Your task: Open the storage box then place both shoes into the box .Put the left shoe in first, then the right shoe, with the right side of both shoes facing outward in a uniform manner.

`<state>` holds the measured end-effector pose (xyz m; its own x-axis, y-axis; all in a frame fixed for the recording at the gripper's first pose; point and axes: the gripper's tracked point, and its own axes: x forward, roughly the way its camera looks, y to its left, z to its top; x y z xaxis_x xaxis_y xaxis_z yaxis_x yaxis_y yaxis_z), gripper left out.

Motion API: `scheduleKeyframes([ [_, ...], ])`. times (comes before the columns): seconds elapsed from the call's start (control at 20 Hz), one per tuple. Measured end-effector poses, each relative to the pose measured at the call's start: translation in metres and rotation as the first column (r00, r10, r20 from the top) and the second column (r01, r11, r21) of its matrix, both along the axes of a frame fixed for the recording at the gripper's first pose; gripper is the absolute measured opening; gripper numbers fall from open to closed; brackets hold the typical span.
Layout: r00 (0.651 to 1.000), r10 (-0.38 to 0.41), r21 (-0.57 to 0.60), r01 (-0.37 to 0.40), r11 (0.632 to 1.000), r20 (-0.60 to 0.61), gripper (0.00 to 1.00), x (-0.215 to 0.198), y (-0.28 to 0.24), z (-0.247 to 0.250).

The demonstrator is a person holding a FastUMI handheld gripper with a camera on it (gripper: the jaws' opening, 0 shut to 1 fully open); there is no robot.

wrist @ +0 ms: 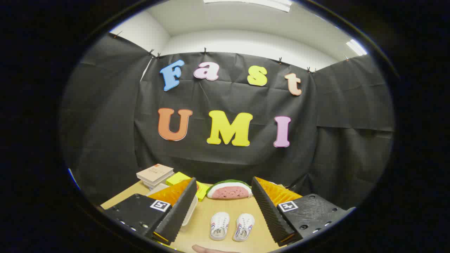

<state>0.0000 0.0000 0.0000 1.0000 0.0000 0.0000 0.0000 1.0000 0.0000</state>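
Hovering above the table (197,228) with fingers spread wide and nothing between them, gripper (223,211) apparently poised for a start rather than a grasp. Looks like the opening of the task: nothing lifted, box lid presumably still to be dealt with.

Nearest, just under the fingers: tip of a hand (207,249) resting on the table, purpose unclear.

Just ahead, between the two fingers: two white shoes (232,226), side by side, close but apart, soles down, toes pointing toward the gripper. Probably laid out as a pair so either can be taken cleanly; which one is the left cannot be told for sure.

Beside the left finger and partly hidden behind it: one pale curved edge, likely the rim of the storage box (191,211), close to the shoes for a short carry. Open or closed cannot be told.

Beyond the shoes, between the fingertips: one watermelon slice (229,189), cut face toward the gripper, likely mere clutter.

Farther off to the left: one yellow-green flat object (177,178), then one stack of books (155,175), about three, near the wall, well clear of the working area.
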Motion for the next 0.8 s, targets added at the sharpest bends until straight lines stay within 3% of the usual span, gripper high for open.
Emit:
scheduleKeyframes([
  [0.4,1.000,-0.012,0.031,0.012,0.999,-0.001,0.95,0.003,-0.018,-0.005],
  [0.8,0.998,0.060,0.042,-0.059,0.997,-0.027,0.95,0.007,-0.040,-0.020],
])
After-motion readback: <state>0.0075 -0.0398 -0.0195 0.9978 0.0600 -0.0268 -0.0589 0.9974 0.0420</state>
